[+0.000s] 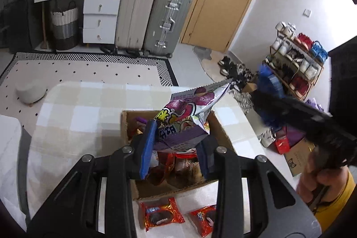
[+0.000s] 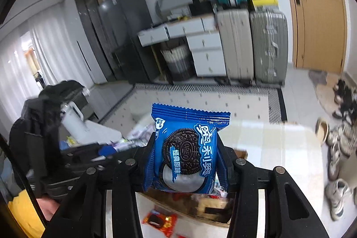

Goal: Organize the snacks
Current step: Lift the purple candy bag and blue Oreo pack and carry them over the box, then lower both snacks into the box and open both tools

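Nearest you in the left wrist view, two red Oreo packets (image 1: 161, 213) lie flat on the checked tabletop (image 1: 73, 117), just in front of the cardboard box (image 1: 221, 124). Your left gripper (image 1: 176, 144) hangs over that box with its blue-padded fingers (image 1: 147, 146) clamped on the lower end of a purple snack bag (image 1: 187, 117), which stands tilted up and away above the box opening. Under the bag, red-wrapped snacks (image 1: 178, 166) already sit inside the box.

In the right wrist view, your right gripper (image 2: 186, 160) is closed on a blue Oreo packet (image 2: 186, 148), held upright with its crimped top edge uppermost. Below it you can see the near wall of the same box (image 2: 200, 213) and one red packet (image 2: 160, 220) on the table in front.

Farther off, a patterned rug (image 1: 89, 70) covers the floor, with suitcases (image 1: 167, 21) and a white drawer unit (image 1: 100, 21) against the wall.
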Action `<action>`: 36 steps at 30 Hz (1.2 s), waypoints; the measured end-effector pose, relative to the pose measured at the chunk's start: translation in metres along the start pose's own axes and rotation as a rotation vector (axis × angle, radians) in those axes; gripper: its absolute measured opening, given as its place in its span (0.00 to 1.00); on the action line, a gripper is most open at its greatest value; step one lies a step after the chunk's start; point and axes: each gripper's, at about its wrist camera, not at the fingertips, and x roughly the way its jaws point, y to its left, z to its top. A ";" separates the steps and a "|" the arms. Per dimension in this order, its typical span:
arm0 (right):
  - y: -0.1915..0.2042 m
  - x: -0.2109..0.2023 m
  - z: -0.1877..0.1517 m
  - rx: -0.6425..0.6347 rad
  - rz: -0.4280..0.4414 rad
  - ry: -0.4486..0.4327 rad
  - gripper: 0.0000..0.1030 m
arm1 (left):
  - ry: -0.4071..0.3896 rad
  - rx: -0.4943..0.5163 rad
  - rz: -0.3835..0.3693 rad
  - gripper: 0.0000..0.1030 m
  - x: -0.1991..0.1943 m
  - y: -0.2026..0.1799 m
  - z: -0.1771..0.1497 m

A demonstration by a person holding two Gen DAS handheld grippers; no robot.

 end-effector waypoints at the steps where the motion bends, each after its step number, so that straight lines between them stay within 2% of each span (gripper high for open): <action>1: -0.006 0.010 -0.007 0.007 -0.002 0.018 0.44 | 0.012 0.005 -0.004 0.30 0.009 -0.002 -0.001; 7: -0.034 0.063 -0.036 0.034 -0.020 0.121 0.44 | 0.057 0.024 -0.013 0.30 0.050 -0.005 -0.008; 20: -0.047 0.084 -0.054 0.045 -0.016 0.180 0.44 | 0.139 -0.004 -0.026 0.30 0.105 0.008 -0.010; 26: -0.040 0.089 -0.062 0.036 -0.023 0.206 0.44 | 0.159 0.007 -0.031 0.30 0.110 0.009 -0.014; 36: -0.036 0.088 -0.061 0.025 -0.040 0.197 0.45 | 0.151 0.011 -0.043 0.30 0.104 0.011 -0.014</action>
